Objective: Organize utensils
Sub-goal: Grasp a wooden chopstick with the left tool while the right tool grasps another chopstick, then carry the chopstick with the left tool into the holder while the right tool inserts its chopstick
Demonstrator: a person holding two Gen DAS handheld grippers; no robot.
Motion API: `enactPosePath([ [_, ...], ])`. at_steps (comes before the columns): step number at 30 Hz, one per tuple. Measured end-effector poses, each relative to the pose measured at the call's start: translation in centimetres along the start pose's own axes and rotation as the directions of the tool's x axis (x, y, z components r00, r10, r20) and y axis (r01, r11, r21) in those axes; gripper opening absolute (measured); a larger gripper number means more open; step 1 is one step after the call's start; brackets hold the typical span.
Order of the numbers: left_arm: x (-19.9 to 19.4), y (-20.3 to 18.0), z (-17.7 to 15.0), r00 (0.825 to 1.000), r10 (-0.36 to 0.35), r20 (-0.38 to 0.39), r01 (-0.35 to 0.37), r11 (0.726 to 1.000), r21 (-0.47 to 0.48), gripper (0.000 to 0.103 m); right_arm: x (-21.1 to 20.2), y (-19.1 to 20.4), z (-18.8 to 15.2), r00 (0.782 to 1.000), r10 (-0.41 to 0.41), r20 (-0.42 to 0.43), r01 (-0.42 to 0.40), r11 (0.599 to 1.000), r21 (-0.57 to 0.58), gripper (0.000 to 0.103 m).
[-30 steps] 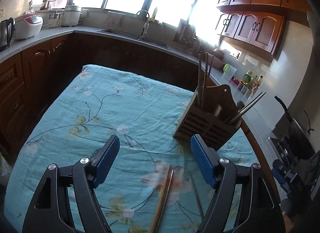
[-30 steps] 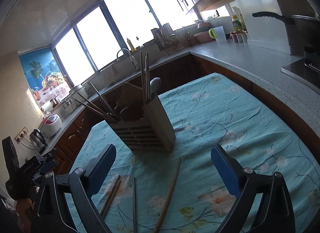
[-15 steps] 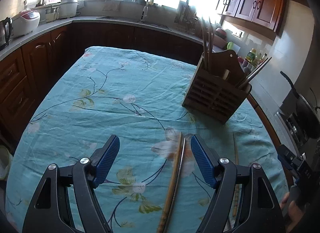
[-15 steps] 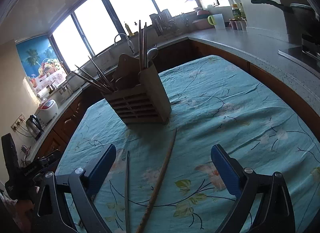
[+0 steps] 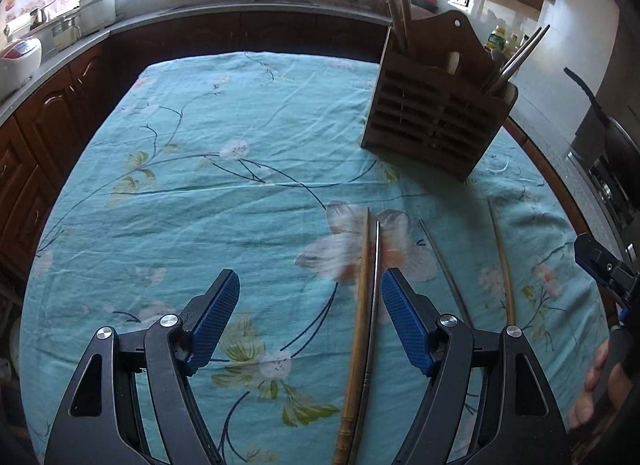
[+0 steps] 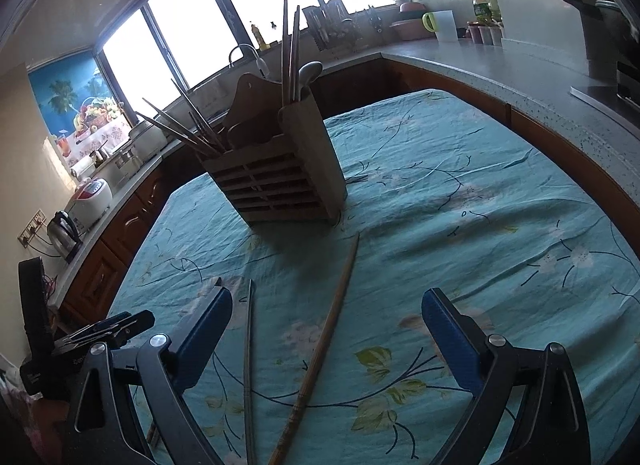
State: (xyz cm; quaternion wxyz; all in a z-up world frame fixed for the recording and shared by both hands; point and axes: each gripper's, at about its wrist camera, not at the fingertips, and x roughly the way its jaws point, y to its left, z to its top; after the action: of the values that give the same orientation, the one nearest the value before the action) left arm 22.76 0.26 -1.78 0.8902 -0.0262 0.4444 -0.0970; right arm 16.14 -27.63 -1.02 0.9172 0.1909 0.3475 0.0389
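Left gripper (image 5: pixel 310 319) wide (empty); wooden chopstick (image 5: pixel 358 321) and metal chopstick (image 5: pixel 372 329) near right pad.

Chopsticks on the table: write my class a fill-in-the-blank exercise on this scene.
1. The loose chopsticks lie on a floral ____.
2. The wooden holder already contains several ____.
3. The left gripper has its fingers ____.
4. The number of chopsticks lying loose is ____.

Missing words: tablecloth; utensils; open; four
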Motion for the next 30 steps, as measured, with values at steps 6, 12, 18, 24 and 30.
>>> enactPosePath([
  [6, 1.7, -0.3, 0.5, 0.999, 0.007, -0.039, -0.006, 1.0, 0.022, 0.075, 1.1, -0.1, 0.0, 0.999, -0.022, -0.027, 0.022, 1.0, -0.01, 0.096],
  [12, 2.9, -0.8, 1.1, 0.998, 0.004, -0.061, -0.001, 0.999, 0.045, 0.075, 2.8, 0.1, 0.4, 0.997, -0.041, -0.062, 0.039, 0.999, -0.029, 0.089],
  [18, 4.4, -1.3, 1.8, 0.997, 0.01, -0.081, -0.004, 0.997, 0.072, 0.066, 5.4, 0.3, 0.6, 0.991, -0.065, -0.118, 0.059, 0.997, -0.048, 0.064],
  [24, 6.1, -2.0, 1.9, 0.993, -0.006, -0.114, 0.017, 0.995, 0.1, 0.054, 8.1, 0.5, 1.1, 0.983, -0.094, -0.161, 0.083, 0.994, -0.074, 0.055],
  [30, 6.8, -3.3, 2.0, 0.994, 0.034, -0.105, -0.015, 0.984, 0.179, 0.049, 9.8, 0.2, 1.3, 0.975, -0.127, -0.183, 0.112, 0.99, -0.088, 0.041],
])
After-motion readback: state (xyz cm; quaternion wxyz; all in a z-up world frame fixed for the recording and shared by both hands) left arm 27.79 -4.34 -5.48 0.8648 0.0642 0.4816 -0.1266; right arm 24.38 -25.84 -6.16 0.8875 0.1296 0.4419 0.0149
